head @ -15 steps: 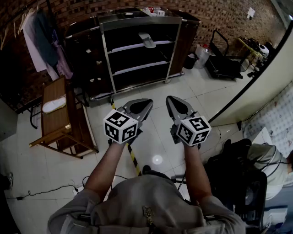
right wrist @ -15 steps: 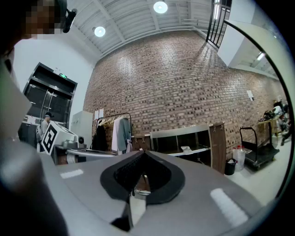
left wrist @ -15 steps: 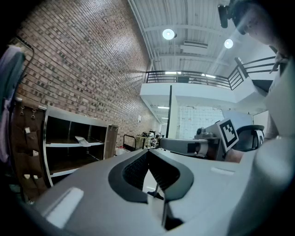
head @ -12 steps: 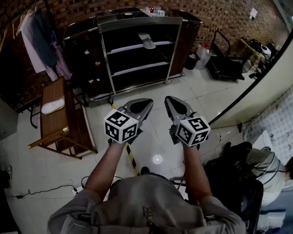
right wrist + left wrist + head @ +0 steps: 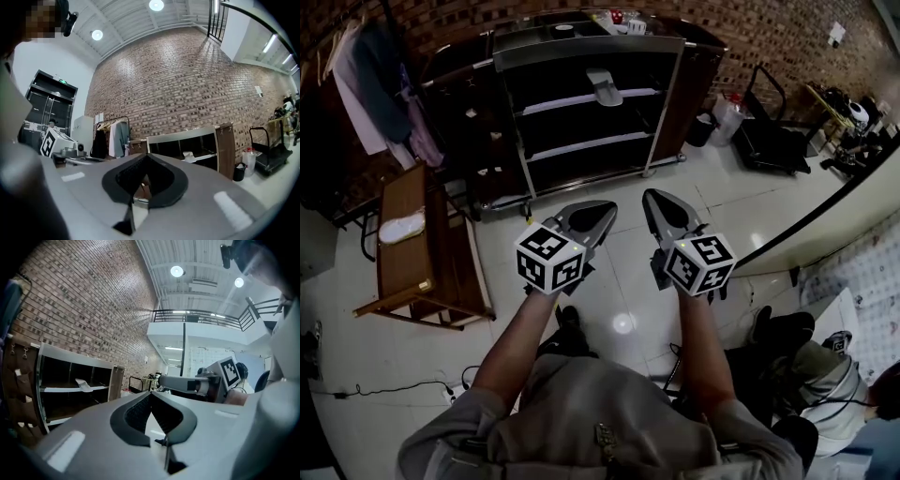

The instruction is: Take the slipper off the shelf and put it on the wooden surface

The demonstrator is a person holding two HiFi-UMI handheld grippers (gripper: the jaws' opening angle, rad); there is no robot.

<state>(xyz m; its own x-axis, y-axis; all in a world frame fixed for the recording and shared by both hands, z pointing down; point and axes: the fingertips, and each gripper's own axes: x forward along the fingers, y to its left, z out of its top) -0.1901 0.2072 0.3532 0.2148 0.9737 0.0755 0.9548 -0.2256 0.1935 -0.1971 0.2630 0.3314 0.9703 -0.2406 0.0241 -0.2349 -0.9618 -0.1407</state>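
Observation:
A pale slipper [image 5: 604, 86] lies on the upper board of the dark metal shelf [image 5: 581, 47] against the brick wall; it also shows in the left gripper view [image 5: 83, 385] and the right gripper view [image 5: 190, 157]. At the left stands the wooden surface [image 5: 398, 272], with another white slipper [image 5: 401, 227] on it. My left gripper [image 5: 602, 212] and right gripper [image 5: 653, 200] are held side by side above the tiled floor, well short of the shelf. Both are shut with nothing between the jaws [image 5: 150, 394] [image 5: 146, 157].
Clothes hang on a rack [image 5: 380, 89] left of the shelf. A black trolley [image 5: 769, 136] and a white bottle [image 5: 733, 111] stand to the right. A seated person [image 5: 825, 375] is at the lower right. Cables [image 5: 384, 389] lie on the floor.
The view has shifted a little: the shelf sits slightly nearer and lower in the picture, and a foot now shows under the arms. Both grippers keep their pose, still shut.

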